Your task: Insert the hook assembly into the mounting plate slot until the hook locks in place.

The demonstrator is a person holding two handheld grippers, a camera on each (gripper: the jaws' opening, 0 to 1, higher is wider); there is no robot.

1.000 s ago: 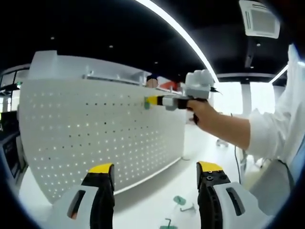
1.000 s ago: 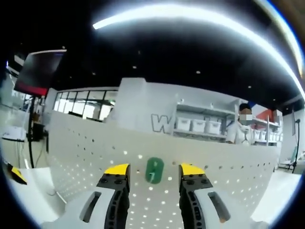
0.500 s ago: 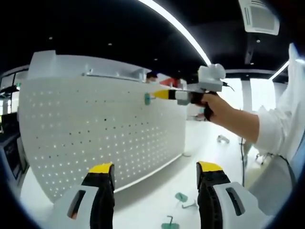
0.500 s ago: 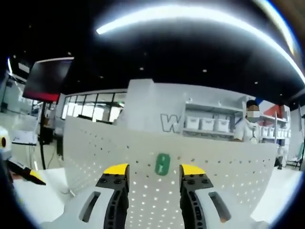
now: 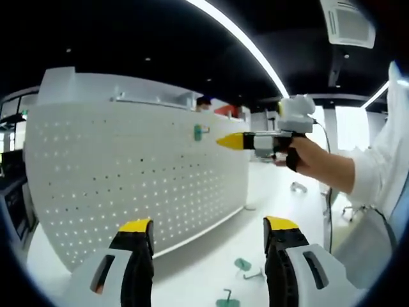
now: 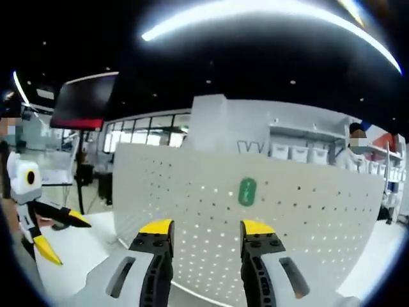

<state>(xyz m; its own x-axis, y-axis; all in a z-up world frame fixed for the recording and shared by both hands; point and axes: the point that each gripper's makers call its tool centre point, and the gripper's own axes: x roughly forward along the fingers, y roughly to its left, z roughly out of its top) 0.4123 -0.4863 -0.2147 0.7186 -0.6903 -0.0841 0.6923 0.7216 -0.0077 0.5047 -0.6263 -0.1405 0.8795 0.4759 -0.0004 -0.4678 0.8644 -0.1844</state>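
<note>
A small green hook assembly (image 5: 201, 132) sits on the white perforated mounting plate (image 5: 128, 166), near its upper edge. In the right gripper view the same hook (image 6: 247, 191) hangs on the plate (image 6: 307, 236), ahead of and apart from my right gripper (image 6: 206, 231), which is open and empty. A hand holds that right gripper (image 5: 227, 141) a short way to the right of the hook, touching nothing. My left gripper (image 5: 208, 230) is open and empty, low in front of the plate. It also appears as yellow-tipped jaws (image 6: 61, 233) at the left.
Two spare green hook pieces (image 5: 241, 265) (image 5: 225, 299) lie on the white table (image 5: 192, 262) below the plate. A person's arm and white sleeve (image 5: 377, 173) reach in from the right. Shelving with bins (image 6: 300, 152) stands behind the plate.
My right gripper has drawn back from the plate, away from the green hook, which stays on the plate. The left gripper has not moved.
</note>
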